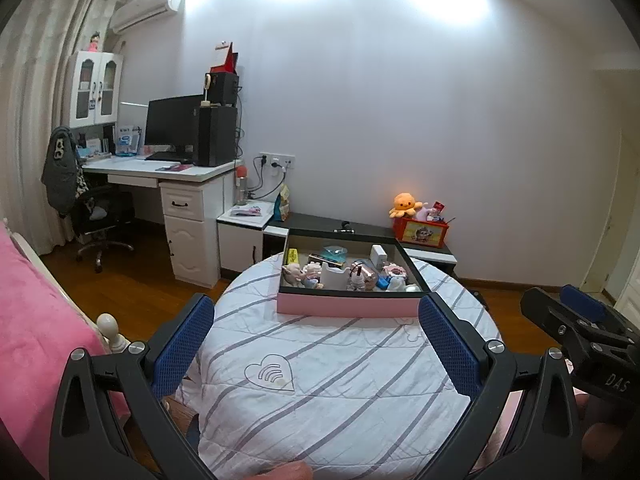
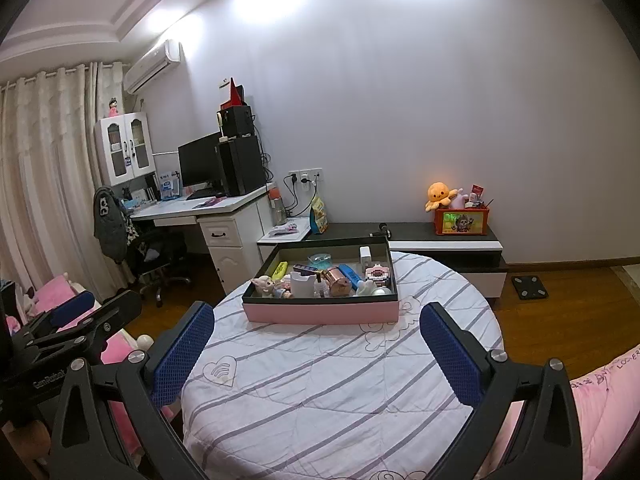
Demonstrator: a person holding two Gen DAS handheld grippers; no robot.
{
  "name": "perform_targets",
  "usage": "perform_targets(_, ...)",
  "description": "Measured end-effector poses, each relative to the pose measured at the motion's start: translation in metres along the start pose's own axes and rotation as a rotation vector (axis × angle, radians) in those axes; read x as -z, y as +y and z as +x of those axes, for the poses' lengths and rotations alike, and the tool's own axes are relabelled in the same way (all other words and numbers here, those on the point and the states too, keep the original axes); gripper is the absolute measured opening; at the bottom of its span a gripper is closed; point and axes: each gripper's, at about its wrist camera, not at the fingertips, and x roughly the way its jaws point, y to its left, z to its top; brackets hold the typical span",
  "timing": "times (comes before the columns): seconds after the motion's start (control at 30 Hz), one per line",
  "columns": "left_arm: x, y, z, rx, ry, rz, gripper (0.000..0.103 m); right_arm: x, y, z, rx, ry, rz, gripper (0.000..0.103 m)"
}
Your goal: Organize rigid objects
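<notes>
Left wrist view: my left gripper (image 1: pixel 316 344) hangs with jaws spread wide and empty above the striped cloth of the round worktop (image 1: pixel 320 400). My right gripper (image 2: pixel 316 348) is likewise agape, holding nothing. The pink box (image 2: pixel 320 312) sits at the far side, crammed with small rigid things: a figurine (image 2: pixel 266 286), a white holder (image 2: pixel 302 284), a copper bottle (image 2: pixel 338 280). They touch one another, so I judge a careless reach could knock neighbours over or pinch two together.
</notes>
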Motion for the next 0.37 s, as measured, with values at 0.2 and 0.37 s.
perform_targets(0.2,0.0005,-0.0033,-0.003,0.008,-0.015,0.017,0.103,-0.0006,-0.0001,0.0,0.001,-0.001,0.0,0.103)
perform_targets(0.37,0.0011,-0.0052,-0.0088,0.009,-0.033,0.03,0.103,-0.0007,-0.0007,-0.0005,0.003,-0.003,0.0,0.103)
